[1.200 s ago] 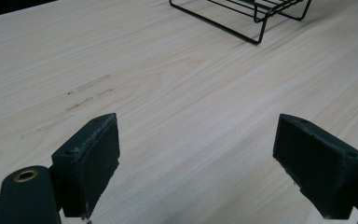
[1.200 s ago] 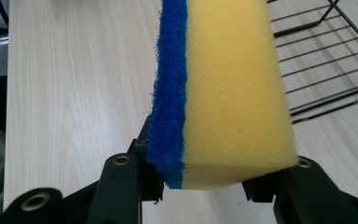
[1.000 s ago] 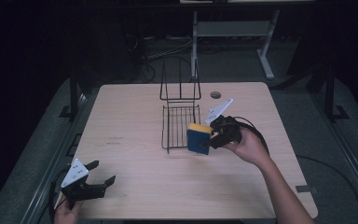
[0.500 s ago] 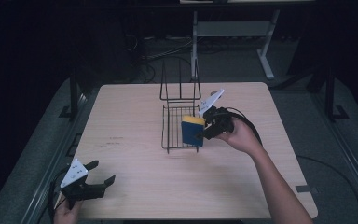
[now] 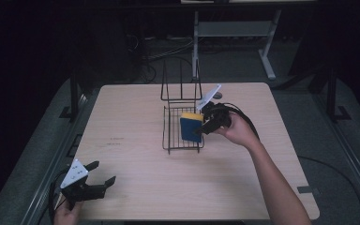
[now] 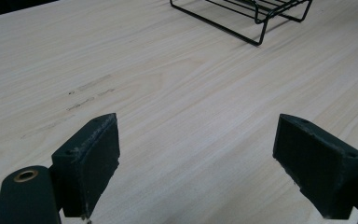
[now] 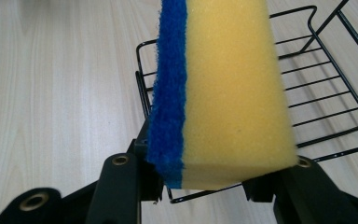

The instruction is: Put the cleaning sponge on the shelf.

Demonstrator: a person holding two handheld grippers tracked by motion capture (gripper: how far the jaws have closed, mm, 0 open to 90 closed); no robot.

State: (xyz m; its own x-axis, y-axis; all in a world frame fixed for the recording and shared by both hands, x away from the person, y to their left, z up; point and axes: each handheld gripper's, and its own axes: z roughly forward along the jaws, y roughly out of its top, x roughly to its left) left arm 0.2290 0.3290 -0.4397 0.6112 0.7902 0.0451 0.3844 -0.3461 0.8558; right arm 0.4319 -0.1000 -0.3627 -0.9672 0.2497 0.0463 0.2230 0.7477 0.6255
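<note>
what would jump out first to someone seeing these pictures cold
The yellow and blue sponge, clamped upright in the right gripper over the black wire rack at the middle of the wooden table. Next, the left gripper at the near left corner, jaws wide open with nothing between them.

Black grippers (image 5: 101, 180), grey triangular plates
</note>
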